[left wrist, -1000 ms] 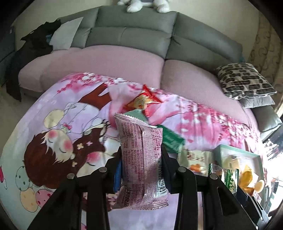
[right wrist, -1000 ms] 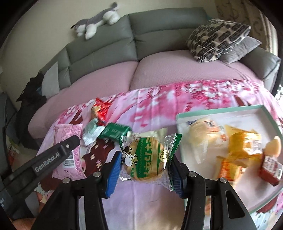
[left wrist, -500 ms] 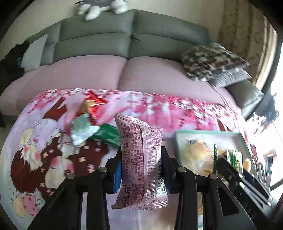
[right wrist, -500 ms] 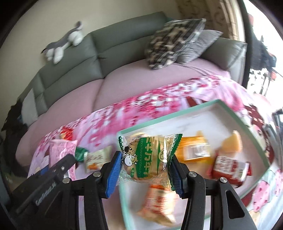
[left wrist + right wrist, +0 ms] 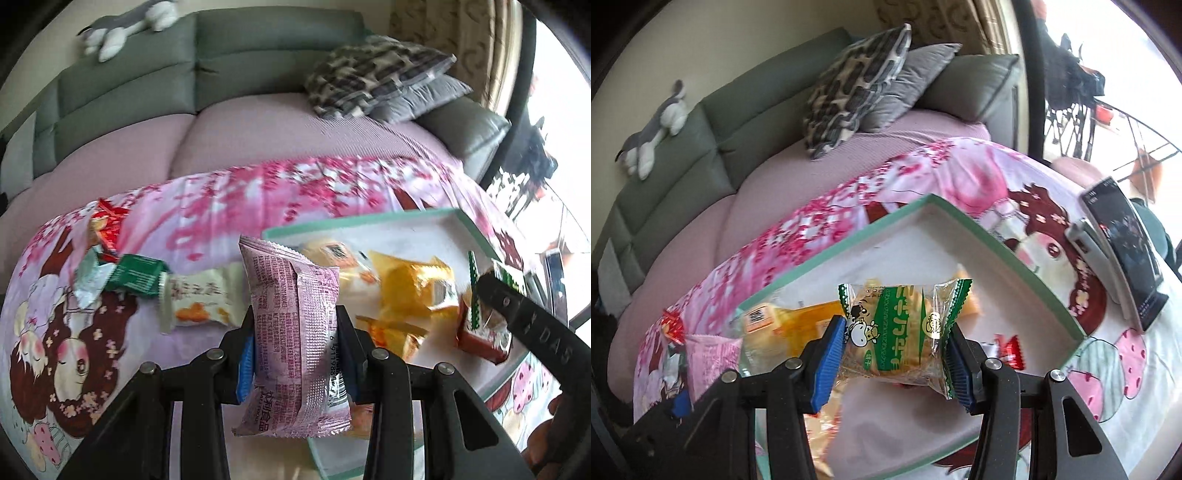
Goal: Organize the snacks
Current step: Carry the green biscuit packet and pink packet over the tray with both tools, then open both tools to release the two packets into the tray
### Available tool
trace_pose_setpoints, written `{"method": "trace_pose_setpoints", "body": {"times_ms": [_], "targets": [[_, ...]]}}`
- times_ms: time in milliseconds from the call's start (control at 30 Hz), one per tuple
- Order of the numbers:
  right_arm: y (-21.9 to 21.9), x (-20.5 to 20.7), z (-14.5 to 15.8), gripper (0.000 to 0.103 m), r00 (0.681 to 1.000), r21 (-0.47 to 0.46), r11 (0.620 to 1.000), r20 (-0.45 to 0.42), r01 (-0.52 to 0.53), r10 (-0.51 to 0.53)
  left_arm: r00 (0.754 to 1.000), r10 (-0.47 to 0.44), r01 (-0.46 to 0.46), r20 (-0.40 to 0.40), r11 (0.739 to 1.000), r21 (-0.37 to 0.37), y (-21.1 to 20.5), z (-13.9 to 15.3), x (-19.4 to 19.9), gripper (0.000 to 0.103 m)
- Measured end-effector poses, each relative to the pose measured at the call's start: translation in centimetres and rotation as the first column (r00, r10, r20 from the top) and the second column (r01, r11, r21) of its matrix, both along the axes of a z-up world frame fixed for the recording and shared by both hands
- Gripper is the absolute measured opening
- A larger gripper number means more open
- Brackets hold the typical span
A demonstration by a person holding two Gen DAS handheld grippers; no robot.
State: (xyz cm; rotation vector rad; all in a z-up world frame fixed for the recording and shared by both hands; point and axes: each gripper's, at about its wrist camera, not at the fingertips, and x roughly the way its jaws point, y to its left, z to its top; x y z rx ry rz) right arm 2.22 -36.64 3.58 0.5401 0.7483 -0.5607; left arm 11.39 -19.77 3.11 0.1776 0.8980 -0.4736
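My left gripper (image 5: 297, 360) is shut on a pink snack packet (image 5: 295, 332) and holds it upright near the left edge of a green-rimmed white tray (image 5: 369, 221). My right gripper (image 5: 895, 360) is shut on a green and white biscuit packet (image 5: 901, 328) and holds it above the tray (image 5: 997, 243). Yellow and orange snack packets (image 5: 410, 291) and a red packet (image 5: 480, 339) lie in the tray. A cream packet (image 5: 195, 295), a green packet (image 5: 136, 277), a silver-green packet (image 5: 88, 280) and a red packet (image 5: 107, 225) lie on the cartoon cloth left of the tray.
A pink cartoon cloth (image 5: 258, 192) covers the surface. A grey and pink sofa (image 5: 258, 122) with patterned cushions (image 5: 369, 74) and a plush toy (image 5: 122, 26) stands behind. A phone on a stand (image 5: 1123, 251) stands right of the tray.
Both grippers have moved right with their packets. The right one now sits over the tray, and the left one has come up to the tray's left edge.
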Motion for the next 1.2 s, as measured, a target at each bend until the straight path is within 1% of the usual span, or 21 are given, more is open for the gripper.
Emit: {"method": "trace_pose_setpoints", "body": {"times_ms": [167,267,633,900,1000,1067,1200], "targets": [[-1.1,-0.4,-0.4,0.055,1.000,0.013,1.000,-0.004,0.020,-0.020,0.998,-0.056,0.056,-0.018,0.998,0.021,-2.1,-1.0,-0.7,0.040],[-1.3,-0.4,-0.7,0.055,1.000,0.019,1.000,-0.008,0.020,-0.020,0.998,-0.065,0.066,-0.022,0.998,0.025,-2.8,-1.6,-0.6,0.040],[-1.4,0.4,-1.9,0.055,0.999,0.020,1.000,-0.037,0.009,-0.008,0.999,-0.048,0.048,-0.023,0.999,0.016,-3.7,-2.9,0.7,0.040],[-1.3,0.6,-1.8,0.057,0.999,0.003,1.000,-0.044,0.006,-0.006,0.999,-0.053,0.053,-0.014,0.998,0.019,-4.2,-3.0,1.3,0.042],[-1.2,0.5,-1.4,0.057,0.999,-0.012,1.000,-0.041,0.007,-0.007,0.998,-0.056,0.056,-0.017,0.998,0.021,-4.1,-2.8,1.2,0.048],[-1.2,0.5,-1.4,0.057,0.999,-0.010,1.000,-0.038,0.005,-0.005,0.999,-0.050,0.050,-0.012,0.998,0.023,-4.0,-2.5,1.2,0.055],[-1.1,0.5,-1.2,0.057,0.999,-0.016,1.000,-0.038,0.001,-0.001,0.999,-0.049,0.049,-0.010,0.999,-0.002,-3.3,-1.5,1.0,0.058]]}}
